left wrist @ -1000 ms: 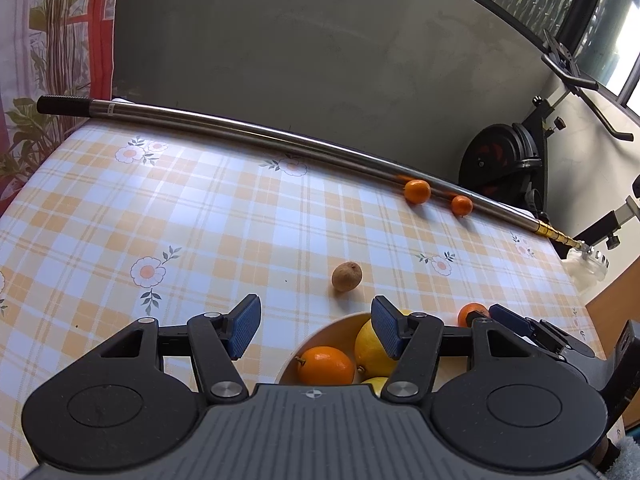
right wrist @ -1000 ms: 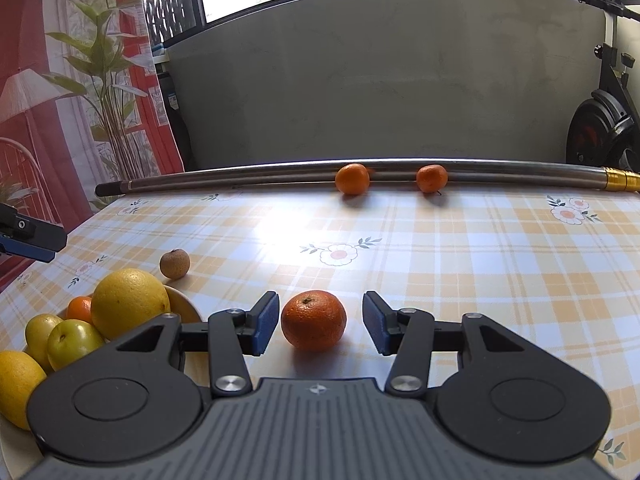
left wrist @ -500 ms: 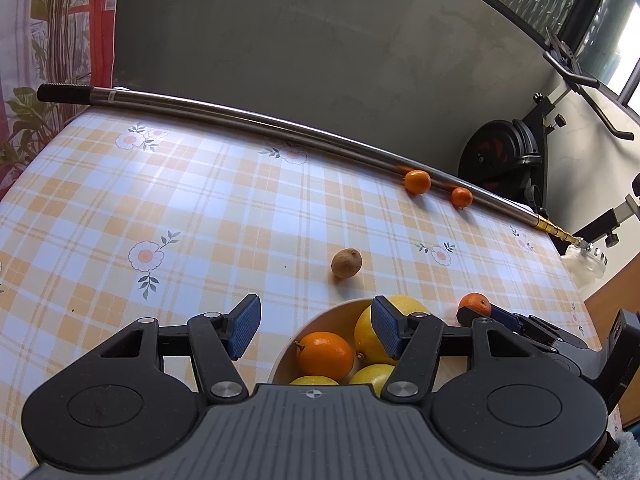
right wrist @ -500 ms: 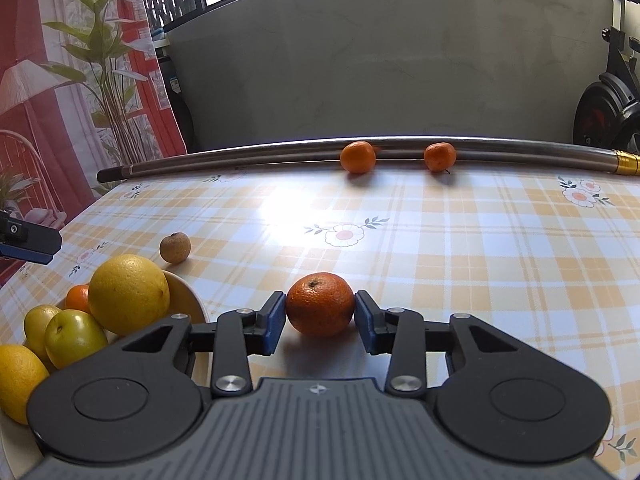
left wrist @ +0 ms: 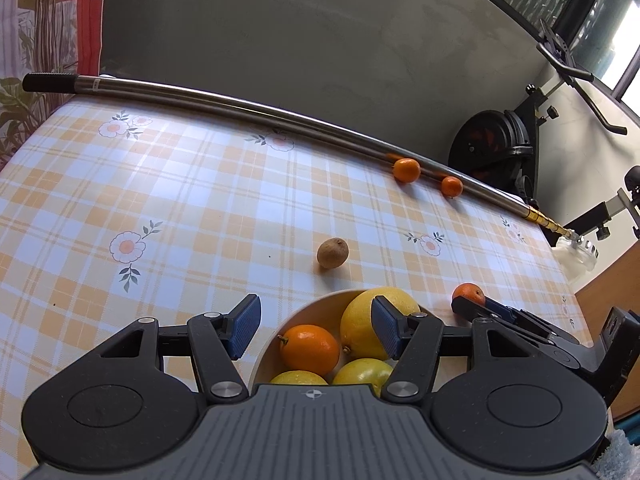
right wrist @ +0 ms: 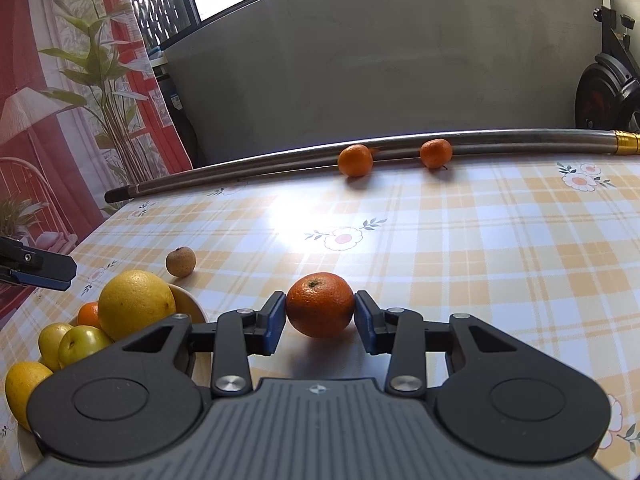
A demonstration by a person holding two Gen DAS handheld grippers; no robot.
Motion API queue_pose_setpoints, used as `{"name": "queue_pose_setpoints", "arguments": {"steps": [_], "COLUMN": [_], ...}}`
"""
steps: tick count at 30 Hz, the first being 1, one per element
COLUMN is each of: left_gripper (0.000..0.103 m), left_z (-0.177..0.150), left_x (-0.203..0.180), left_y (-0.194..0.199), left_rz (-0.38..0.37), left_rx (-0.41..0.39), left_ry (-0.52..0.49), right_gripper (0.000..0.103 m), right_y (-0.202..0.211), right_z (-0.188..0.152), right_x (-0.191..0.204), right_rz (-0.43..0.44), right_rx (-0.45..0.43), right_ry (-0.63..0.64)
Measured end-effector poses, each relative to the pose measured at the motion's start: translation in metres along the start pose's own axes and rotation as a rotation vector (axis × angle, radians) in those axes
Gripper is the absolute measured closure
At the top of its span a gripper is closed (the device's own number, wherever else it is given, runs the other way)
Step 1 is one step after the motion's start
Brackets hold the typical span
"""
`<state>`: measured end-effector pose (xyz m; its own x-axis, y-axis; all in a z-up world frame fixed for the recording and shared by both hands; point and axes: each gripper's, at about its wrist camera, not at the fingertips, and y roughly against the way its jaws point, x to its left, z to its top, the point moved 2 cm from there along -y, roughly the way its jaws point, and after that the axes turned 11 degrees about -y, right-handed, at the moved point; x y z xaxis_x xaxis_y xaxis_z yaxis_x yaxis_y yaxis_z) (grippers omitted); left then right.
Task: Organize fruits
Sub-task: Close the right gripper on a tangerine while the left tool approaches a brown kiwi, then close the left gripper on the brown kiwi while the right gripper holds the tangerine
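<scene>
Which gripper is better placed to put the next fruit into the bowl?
Right. The right gripper has its pads on both sides of the tangerine, right beside the bowl. The left gripper hangs open over the bowl, holding nothing.

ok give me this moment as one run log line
right hand-held gripper: shut on mandarin, on tablecloth | left hand-held gripper: open over fruit bowl | loose: two mandarins by pole, one brown fruit

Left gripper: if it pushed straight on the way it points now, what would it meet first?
Most likely the fruit in the bowl: the open left gripper points down over the orange and the big yellow citrus. Depth is hard to judge, so which one comes first is unclear.
</scene>
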<state>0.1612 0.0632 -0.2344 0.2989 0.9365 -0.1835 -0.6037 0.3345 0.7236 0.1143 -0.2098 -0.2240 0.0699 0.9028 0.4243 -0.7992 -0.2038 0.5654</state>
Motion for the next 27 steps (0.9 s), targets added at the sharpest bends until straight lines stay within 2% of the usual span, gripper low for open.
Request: {"name": "queue_pose_setpoints", "arguments": {"steps": [5, 9, 12, 15, 19, 24, 25, 27], "left_gripper": [0.04, 0.04, 0.044, 0.055, 0.057, 0.058, 0.06, 0.07], "left_z": [0.021, 0.038, 0.05, 0.055, 0.057, 0.057, 0.057, 0.056], "left_x": [-0.004, -0.005, -0.003, 0.001, 0.005, -0.001, -0.002, -0.002], "left_y": [-0.013, -0.033, -0.06, -0.086, -0.109, -0.125, -0.126, -0.128], "left_rz": [-0.005, -0.045, -0.059, -0.063, -0.064, -0.055, -0.051, -0.047], "left_rx": [0.003, 0.017, 0.055, 0.115, 0.138, 0.153, 0.15, 0.153], "left_ry": [-0.026, 0.001, 0.039, 0.086, 0.148, 0.133, 0.126, 0.116], "right_gripper": [0.063, 0.063, 0.063, 0.063, 0.063, 0.063, 0.063, 0.063], "right_y": [0.002, 0.003, 0.004, 0.004, 0.004, 0.003, 0.003, 0.003], "right_z": [0.002, 0.002, 0.003, 0.003, 0.004, 0.004, 0.004, 0.005], "right_x": [-0.007, -0.008, -0.008, -0.008, -0.009, -0.008, -0.008, -0.009], "right_rz": [0.012, 0.011, 0.011, 0.013, 0.016, 0.017, 0.018, 0.018], "right_rx": [-0.004, -0.01, -0.009, -0.007, -0.005, 0.004, 0.004, 0.004], "right_ry": [-0.051, -0.059, -0.06, -0.062, -0.066, -0.064, -0.065, -0.066]}}
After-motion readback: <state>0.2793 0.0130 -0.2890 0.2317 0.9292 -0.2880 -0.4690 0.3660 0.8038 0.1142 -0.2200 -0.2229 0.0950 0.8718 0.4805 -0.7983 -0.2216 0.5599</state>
